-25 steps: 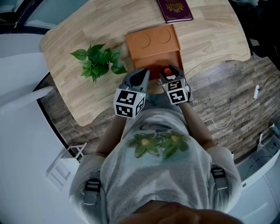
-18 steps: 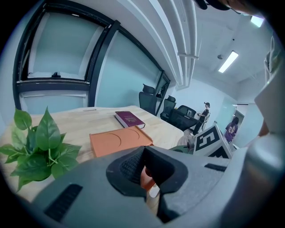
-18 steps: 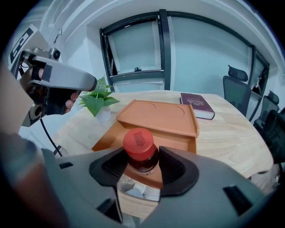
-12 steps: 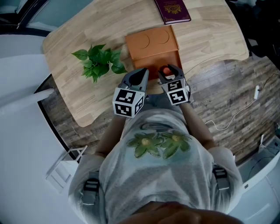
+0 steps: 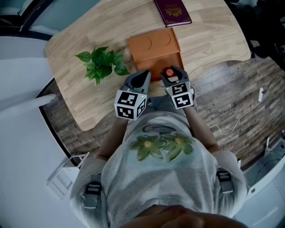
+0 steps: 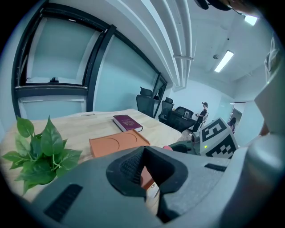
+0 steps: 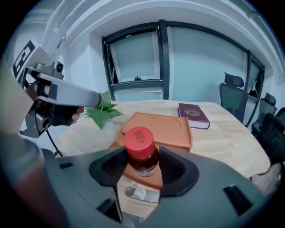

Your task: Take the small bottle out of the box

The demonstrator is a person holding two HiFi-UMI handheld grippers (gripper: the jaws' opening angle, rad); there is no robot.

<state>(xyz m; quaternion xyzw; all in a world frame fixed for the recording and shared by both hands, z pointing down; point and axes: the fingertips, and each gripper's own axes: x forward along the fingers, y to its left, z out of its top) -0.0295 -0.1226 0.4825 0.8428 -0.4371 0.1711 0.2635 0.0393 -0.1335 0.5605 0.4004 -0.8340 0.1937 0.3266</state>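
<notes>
**Right claw** (image 7: 141,168): closed on the small bottle (image 7: 141,153), with the red cap upright above the pads.
**Box** (image 7: 162,127): orange, on the worktop (image 5: 89,40), just beyond and beneath this claw. The bottle appears clear of it.
**Left claw** (image 6: 143,165): pads drawn together, nothing held, close beside the right claw.
**Hazard:** the pads bear high on the bottle, near the cap. The smooth body may slide or tilt if pressure eases, and could strike the box edge.

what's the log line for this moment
right gripper shut on small bottle | left gripper shut, empty | bottle over near end of orange box | plant, book on table
</notes>
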